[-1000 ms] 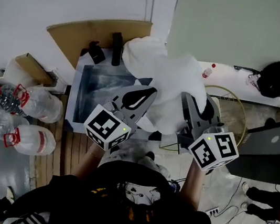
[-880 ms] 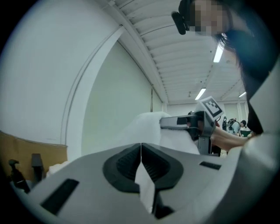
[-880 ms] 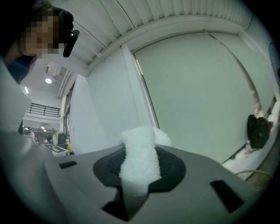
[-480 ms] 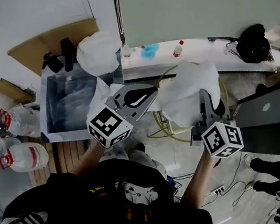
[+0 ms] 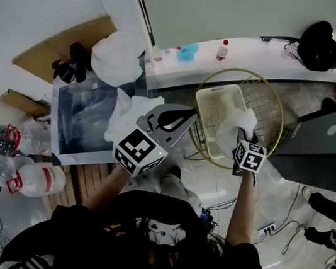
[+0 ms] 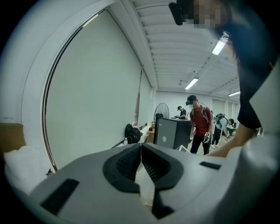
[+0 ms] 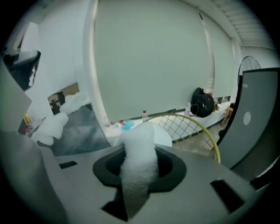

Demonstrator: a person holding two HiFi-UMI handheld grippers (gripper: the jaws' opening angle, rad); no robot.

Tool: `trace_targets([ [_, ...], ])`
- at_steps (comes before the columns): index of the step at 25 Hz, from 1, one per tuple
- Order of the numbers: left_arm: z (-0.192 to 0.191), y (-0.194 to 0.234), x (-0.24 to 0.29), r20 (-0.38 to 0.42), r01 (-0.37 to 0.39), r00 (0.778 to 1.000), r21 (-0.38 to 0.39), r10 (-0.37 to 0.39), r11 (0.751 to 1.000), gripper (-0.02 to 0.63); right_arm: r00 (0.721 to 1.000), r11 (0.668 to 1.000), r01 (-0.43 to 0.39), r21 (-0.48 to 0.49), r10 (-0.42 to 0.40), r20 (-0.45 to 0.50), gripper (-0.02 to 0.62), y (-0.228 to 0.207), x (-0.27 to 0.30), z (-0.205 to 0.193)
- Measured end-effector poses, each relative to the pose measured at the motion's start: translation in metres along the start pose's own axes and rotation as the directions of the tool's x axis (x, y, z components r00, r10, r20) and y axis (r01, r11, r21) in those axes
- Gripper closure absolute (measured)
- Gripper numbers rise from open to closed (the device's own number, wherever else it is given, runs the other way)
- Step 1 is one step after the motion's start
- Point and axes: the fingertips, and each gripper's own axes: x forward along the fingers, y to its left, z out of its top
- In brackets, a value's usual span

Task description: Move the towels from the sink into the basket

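Head view: the right gripper (image 5: 238,139) holds a bunched white towel (image 5: 234,126) just over the right edge of the cream basket (image 5: 212,116), which sits inside a yellow wire hoop (image 5: 245,71). Half a second ago that towel hung higher and spread wide, covering the basket; a second ago it was a big mass over the sink (image 5: 81,116) with both grippers at it. The left gripper (image 5: 183,117) has stayed back between sink and basket, beside another towel (image 5: 126,117) draped on the sink's edge.

Left gripper view: the left gripper's (image 6: 141,146) jaws meet at the tips. A pale sliver shows in the gap lower down; I cannot tell what it is.

Right gripper view: the right gripper's (image 7: 140,151) jaws are pinched on the towel (image 7: 139,162), which stands up out of them as a thick roll. Behind it lies the hoop (image 7: 197,124), with the sink (image 7: 83,127) off to the left.
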Motion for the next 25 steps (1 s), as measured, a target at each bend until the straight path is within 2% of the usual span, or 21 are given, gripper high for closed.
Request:
trace_targets([
  [3,-0.012,-0.002,0.006,-0.038,0.002,0.999,-0.006,-0.002,1.0,0.598,0.991,0.999,0.031,0.035,-0.026,-0.134,0.496,-0.021,0.031,-0.059],
  [6,-0.023,-0.004,0.015,-0.066,0.007,0.998,-0.019,-0.008,1.0,0.598,0.975,0.998,0.046,0.046,-0.035,-0.22,0.484,-0.031,0.05,-0.1],
  [9,-0.031,-0.011,0.025,-0.086,0.022,0.996,-0.025,-0.024,0.999,0.598,0.959,0.996,0.06,0.065,-0.04,-0.28,0.424,-0.032,0.059,-0.125],
  [11,-0.035,-0.017,0.031,-0.094,0.032,0.995,-0.027,-0.034,0.999,0.598,0.959,0.994,0.049,0.093,-0.021,-0.282,0.366,-0.029,0.062,-0.13],
  [13,-0.038,-0.021,0.035,-0.101,0.04,0.994,-0.027,-0.043,0.999,0.598,0.97,0.992,0.029,0.123,0.002,-0.245,0.345,-0.026,0.061,-0.124],
  [16,-0.037,-0.024,0.036,-0.101,0.044,0.994,-0.024,-0.046,0.999,0.598,0.986,0.992,-0.01,0.125,0.031,-0.166,0.349,-0.017,0.052,-0.1],
  [20,-0.032,-0.021,0.027,-0.087,0.037,0.995,-0.017,-0.038,0.999,0.598,0.998,0.992,-0.061,0.114,0.063,-0.02,0.395,0.004,0.026,-0.042],
  [22,-0.031,-0.017,0.018,-0.081,0.028,0.996,-0.005,-0.028,1.0,0.598,0.993,0.987,-0.103,0.12,0.096,0.064,0.426,0.023,0.008,-0.009],
  [25,-0.03,-0.009,0.002,-0.071,0.009,0.997,0.008,-0.008,1.0,0.598,0.973,0.978,-0.18,0.103,0.162,0.167,0.43,0.062,-0.022,0.038],
])
